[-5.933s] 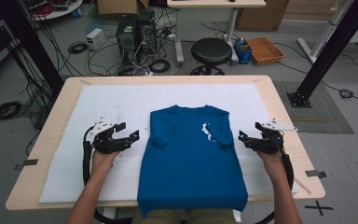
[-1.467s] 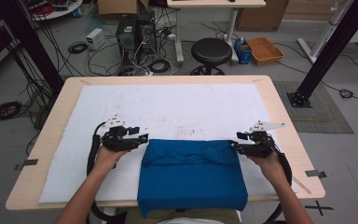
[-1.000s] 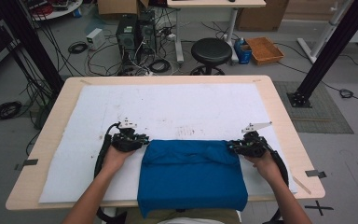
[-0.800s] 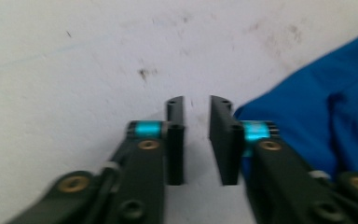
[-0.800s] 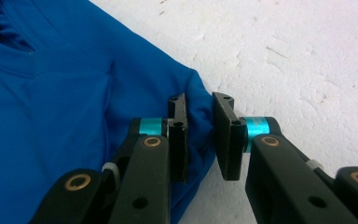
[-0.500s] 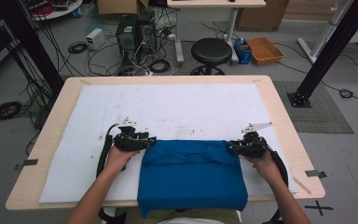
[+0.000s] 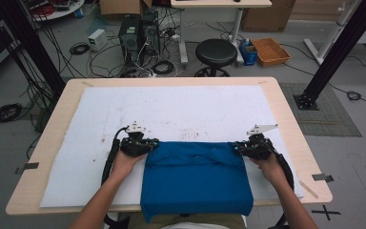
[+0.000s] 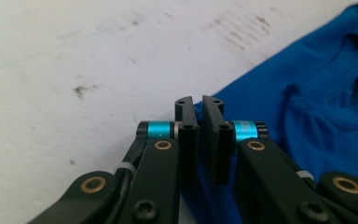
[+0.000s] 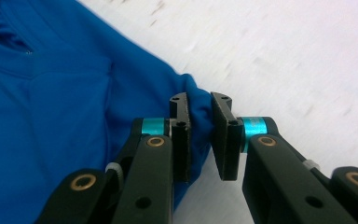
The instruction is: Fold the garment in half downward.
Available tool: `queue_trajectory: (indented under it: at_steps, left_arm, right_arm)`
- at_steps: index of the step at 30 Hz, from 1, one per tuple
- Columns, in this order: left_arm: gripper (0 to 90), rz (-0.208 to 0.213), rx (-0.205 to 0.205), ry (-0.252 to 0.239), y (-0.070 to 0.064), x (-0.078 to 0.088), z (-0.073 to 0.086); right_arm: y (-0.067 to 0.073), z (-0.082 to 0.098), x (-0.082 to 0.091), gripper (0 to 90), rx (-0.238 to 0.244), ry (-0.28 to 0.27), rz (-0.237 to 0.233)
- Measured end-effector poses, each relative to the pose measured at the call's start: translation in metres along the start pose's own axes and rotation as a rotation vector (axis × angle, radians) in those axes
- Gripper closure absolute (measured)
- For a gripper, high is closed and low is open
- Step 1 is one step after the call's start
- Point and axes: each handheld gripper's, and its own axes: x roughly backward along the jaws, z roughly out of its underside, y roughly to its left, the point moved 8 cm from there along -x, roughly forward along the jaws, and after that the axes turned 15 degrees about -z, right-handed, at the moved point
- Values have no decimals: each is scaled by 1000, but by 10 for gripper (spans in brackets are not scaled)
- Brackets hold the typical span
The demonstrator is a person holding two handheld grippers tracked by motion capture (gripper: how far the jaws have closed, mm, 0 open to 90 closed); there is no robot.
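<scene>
1. Now we see the folded shirt at the near table edge, on the white mat.
2. Left gripper, jaws just closing, pinches its far left corner.
3. Right gripper pinches the far right corner.
4. Bare mat lies beyond the fold.

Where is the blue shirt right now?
In the high view the blue shirt lies folded at the table's near edge, on the white mat, between both hand-held grippers.

Both grippers, the left gripper and the right gripper, have black jaws, turquoise rings, brass rivets and black screws. A black cable trails from the left. The forearms are bare.
</scene>
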Motion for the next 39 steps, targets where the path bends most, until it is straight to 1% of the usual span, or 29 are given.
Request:
queue_trajectory:
  at_steps: [1,2,4,5,6,7,11,12,13,14,16,17,19,20,21,23,24,25,26,27,28,29,30,32,33,34,35,37,39]
  left_arm:
    - [849,3,60,-28,7,-2,-7]
    - [849,3,60,-28,7,-2,-7]
    - [848,-14,109,-57,18,-9,-21]
    - [849,-14,109,-57,18,-9,-21]
    - [849,-40,118,-73,25,-14,-32]
    - [848,-40,118,-73,25,-14,-32]
    - [845,-100,148,-102,38,-24,-44]
    - [775,-100,148,-108,39,-25,-44]
    - [701,-98,146,-109,38,-24,-44]
    - [648,-89,119,-122,36,-20,-45]
    - [613,-83,108,-138,33,-17,-46]
    - [598,-71,90,-156,29,-13,-47]
    - [587,0,62,-197,17,-5,-52]
    - [587,0,62,-197,17,-5,-52]
    - [587,28,57,-198,12,-5,-53]
    - [587,40,19,-165,2,-13,-50]
    - [586,43,6,-121,-2,-23,-45]
    - [584,43,6,-121,-2,-23,-45]
    - [580,43,9,-71,-7,-34,-39]
    - [580,43,9,-71,-7,-34,-39]
    - [580,46,13,-58,-9,-37,-38]
    - [580,47,8,-48,-10,-40,-37]
    - [580,52,1,-40,-12,-42,-36]
    - [583,44,-7,-26,-15,-46,-35]
    - [673,37,-21,-15,-16,-48,-34]
    - [752,19,-44,2,-17,-49,-32]
    - [821,19,-44,2,-17,-49,-32]
    - [866,9,-81,-7,-20,-47,-34]
    - [868,31,-88,-28,-23,-43,-36]
  right_arm:
    - [-2,-3,0,799,1,-9,8]
    - [-6,-8,-1,800,9,-20,21]
    - [-13,-19,-4,800,12,-47,38]
    - [-13,-19,-4,800,12,-47,38]
    - [-24,-32,-10,800,18,-58,68]
    - [-24,-32,-10,800,18,-58,68]
    - [-41,-52,-17,797,26,-77,111]
    - [-43,-54,-19,782,12,-82,115]
    - [-47,-52,-21,646,-17,-77,112]
    - [-48,-49,-20,562,-33,-67,122]
    - [-49,-47,-19,532,-42,-70,123]
    - [-44,-46,-13,497,-47,-106,112]
    - [-36,-49,-6,488,-19,-139,107]
    - [-31,-51,-5,488,-14,-151,90]
    - [-31,-51,-5,488,-14,-151,90]
    - [-17,-56,-8,492,13,-147,24]
    - [-7,-61,-18,501,42,-109,-6]
    - [-7,-61,-18,501,42,-109,-6]
    - [-2,-64,-31,501,43,-62,-33]
    - [-2,-64,-31,501,43,-62,-33]
    - [-1,-67,-44,501,29,-25,-49]
    - [-1,-67,-44,501,29,-25,-49]
    - [-2,-68,-56,516,11,9,-63]
    - [-2,-68,-60,535,6,22,-63]
    - [-4,-65,-70,639,15,61,-59]
    - [-5,-64,-71,717,25,64,-49]
    - [-5,-64,-71,717,25,64,-49]
    - [-5,-66,-68,831,38,51,-52]
    - [0,-68,-60,849,82,33,-60]
